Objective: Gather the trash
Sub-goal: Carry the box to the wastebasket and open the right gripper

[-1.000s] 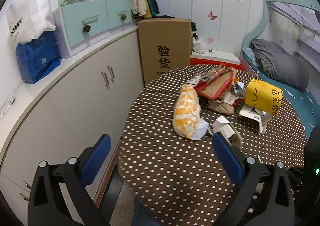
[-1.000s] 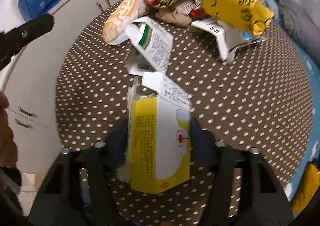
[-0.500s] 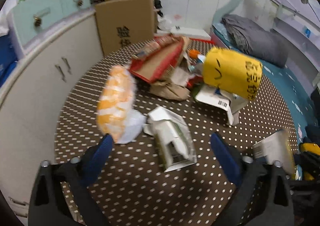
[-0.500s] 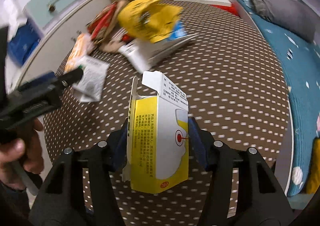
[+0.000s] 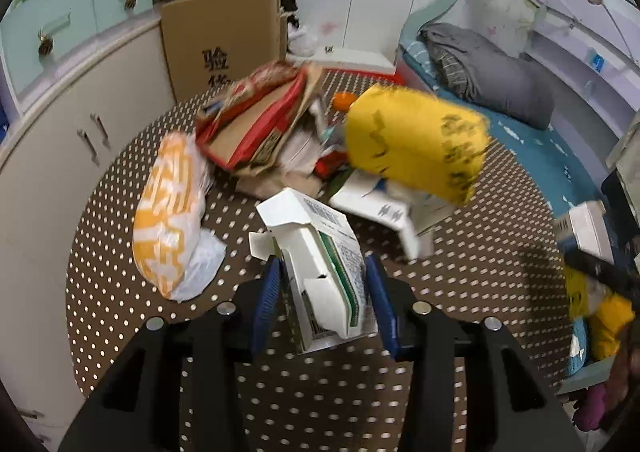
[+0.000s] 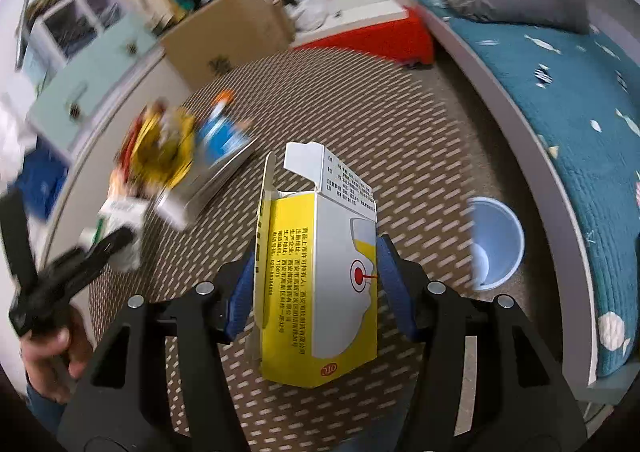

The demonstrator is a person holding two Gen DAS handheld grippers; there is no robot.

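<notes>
A white and green carton (image 5: 312,236) with an open flap lies on the brown dotted table (image 5: 460,292). My left gripper (image 5: 322,280) is closing on it, and the blue pads (image 5: 270,292) touch its two sides. My right gripper (image 6: 316,264) is shut on a yellow and white medicine box (image 6: 320,292), upright with its top flap open, held above the table (image 6: 400,112). In the left wrist view, the right gripper and its box show blurred at the right edge (image 5: 588,248). The right wrist view shows a hand (image 6: 48,348) holding the left gripper.
More trash sits behind the carton: an orange and white plastic bag (image 5: 168,212), red and cardboard packaging (image 5: 256,124), a yellow bag (image 5: 416,144). A pale round bin (image 6: 496,244) stands past the table's right edge, beside the bed (image 6: 580,92). A cardboard box (image 5: 224,40) and cabinets (image 5: 60,132) lie left.
My left gripper came forward over the table and its jaws narrowed around the white and green carton. The right gripper swung right with the yellow box, bringing the pale bin into view.
</notes>
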